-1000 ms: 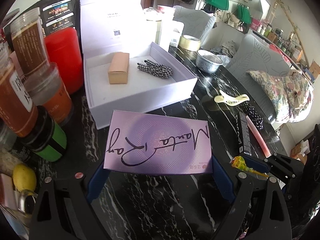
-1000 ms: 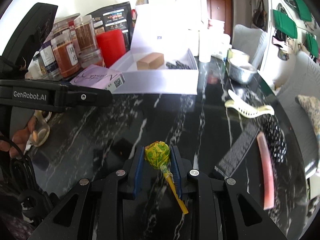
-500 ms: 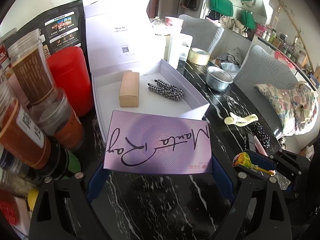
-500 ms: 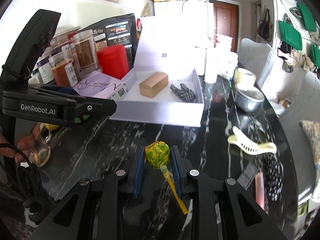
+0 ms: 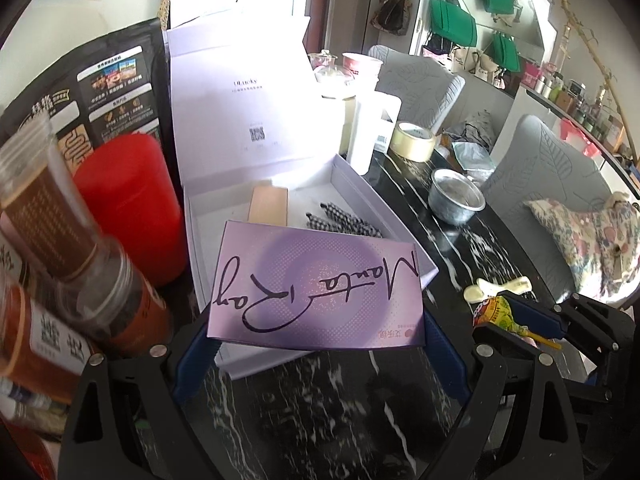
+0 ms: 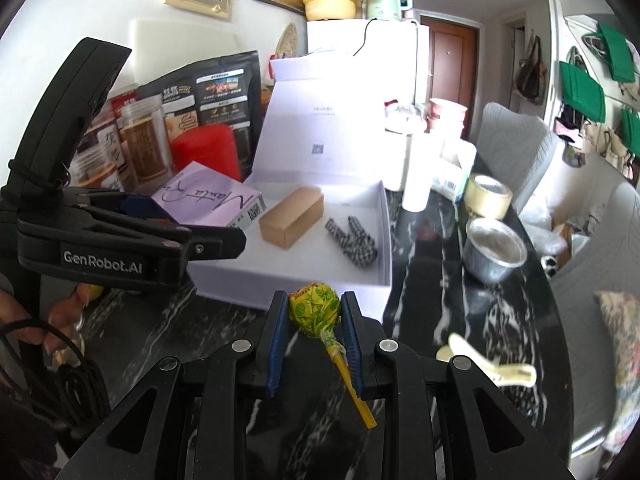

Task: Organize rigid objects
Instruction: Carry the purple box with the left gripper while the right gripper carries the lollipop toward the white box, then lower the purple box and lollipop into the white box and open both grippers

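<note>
Now you are mid-carry: your left gripper (image 5: 316,320) clamps the purple box (image 5: 316,286) over the white box's (image 6: 376,236) near-left corner, your right gripper (image 6: 314,320) pinches the lollipop (image 6: 316,310) just short of it — lower each inside, then release.

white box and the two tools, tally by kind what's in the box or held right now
In the white box:
Tan cardboard box: 1
Checkered hair clip: 1
Held:
Purple box, in the left tool: 1
Lollipop, in the right tool: 1
Total: 4
</note>
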`<state>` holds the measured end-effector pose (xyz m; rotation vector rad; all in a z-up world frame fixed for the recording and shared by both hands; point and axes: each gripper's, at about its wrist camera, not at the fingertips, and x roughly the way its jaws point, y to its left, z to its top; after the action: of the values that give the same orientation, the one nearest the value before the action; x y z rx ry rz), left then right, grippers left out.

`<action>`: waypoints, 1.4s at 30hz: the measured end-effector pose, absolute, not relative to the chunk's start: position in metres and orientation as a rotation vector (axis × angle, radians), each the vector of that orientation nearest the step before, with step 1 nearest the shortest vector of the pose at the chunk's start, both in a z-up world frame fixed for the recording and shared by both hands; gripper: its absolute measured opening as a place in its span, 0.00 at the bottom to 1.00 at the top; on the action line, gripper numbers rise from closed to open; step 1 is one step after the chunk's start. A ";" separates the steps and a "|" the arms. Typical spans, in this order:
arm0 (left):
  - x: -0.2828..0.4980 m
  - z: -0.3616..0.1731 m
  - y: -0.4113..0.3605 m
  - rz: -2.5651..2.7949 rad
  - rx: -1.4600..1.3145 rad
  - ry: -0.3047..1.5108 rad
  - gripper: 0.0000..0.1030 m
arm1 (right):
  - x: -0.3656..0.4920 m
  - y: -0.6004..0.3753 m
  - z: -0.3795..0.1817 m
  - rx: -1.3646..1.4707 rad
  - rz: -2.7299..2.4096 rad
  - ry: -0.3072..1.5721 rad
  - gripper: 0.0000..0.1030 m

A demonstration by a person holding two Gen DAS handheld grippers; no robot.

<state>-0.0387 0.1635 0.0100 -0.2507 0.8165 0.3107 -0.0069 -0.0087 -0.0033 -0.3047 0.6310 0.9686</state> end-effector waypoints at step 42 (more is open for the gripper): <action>0.082 -0.005 0.246 0.487 -0.245 0.846 0.90 | 0.120 0.094 0.011 -0.285 0.940 0.602 0.25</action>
<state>0.0818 0.2463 -0.0054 -0.2454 0.8461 0.4869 0.1196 0.0942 0.0110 -0.2852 0.6022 0.9397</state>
